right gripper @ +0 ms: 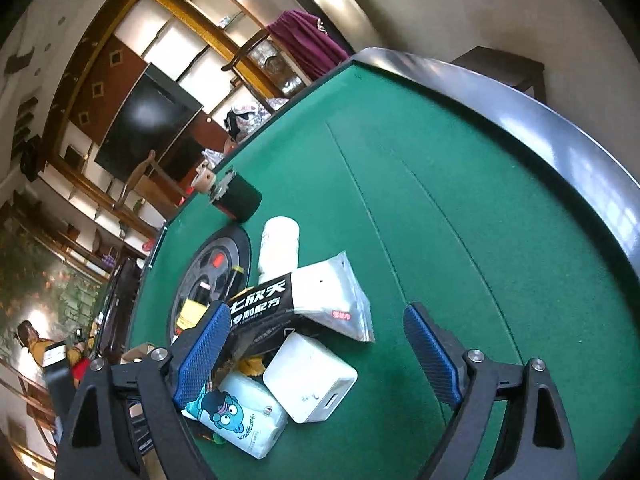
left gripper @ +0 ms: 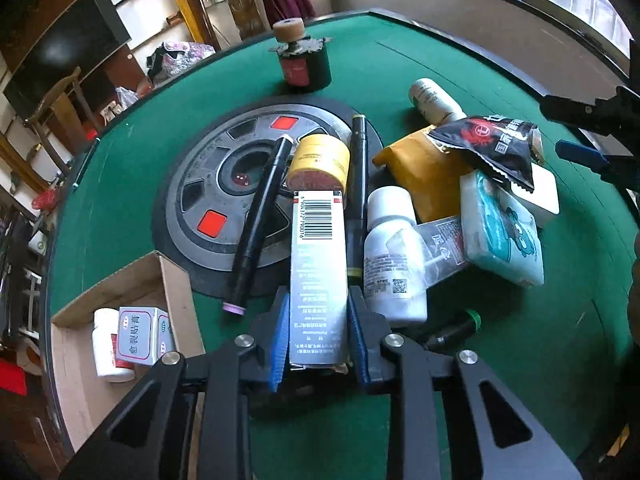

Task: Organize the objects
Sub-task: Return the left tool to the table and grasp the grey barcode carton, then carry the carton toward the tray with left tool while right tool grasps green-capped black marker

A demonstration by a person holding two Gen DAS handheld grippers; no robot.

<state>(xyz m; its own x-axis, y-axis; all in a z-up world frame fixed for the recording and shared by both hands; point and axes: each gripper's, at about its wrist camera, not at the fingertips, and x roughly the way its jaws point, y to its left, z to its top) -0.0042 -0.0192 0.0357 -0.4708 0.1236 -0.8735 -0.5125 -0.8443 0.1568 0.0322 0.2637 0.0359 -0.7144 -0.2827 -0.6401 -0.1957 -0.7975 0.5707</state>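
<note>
My left gripper (left gripper: 319, 322) is shut on a long grey barcode box (left gripper: 318, 264), held over the pile. A cardboard box (left gripper: 176, 296) at lower left holds a white bottle (left gripper: 105, 340) and a small grey carton (left gripper: 142, 336). The pile has two black markers (left gripper: 260, 216), a yellow tape roll (left gripper: 318, 162), white bottles (left gripper: 390, 260), a tissue pack (left gripper: 500, 232), a black sachet (left gripper: 492, 140) and a white charger (right gripper: 310, 376). My right gripper (right gripper: 320, 344) is open above the charger and the tissue pack (right gripper: 240, 416).
The green felt table (right gripper: 440, 220) has a raised dark rim. A grey round centre disc (left gripper: 224, 184) lies under the pile. A dark jar with a cork stopper (left gripper: 304, 60) stands at the far side. Chairs and shelves surround the table.
</note>
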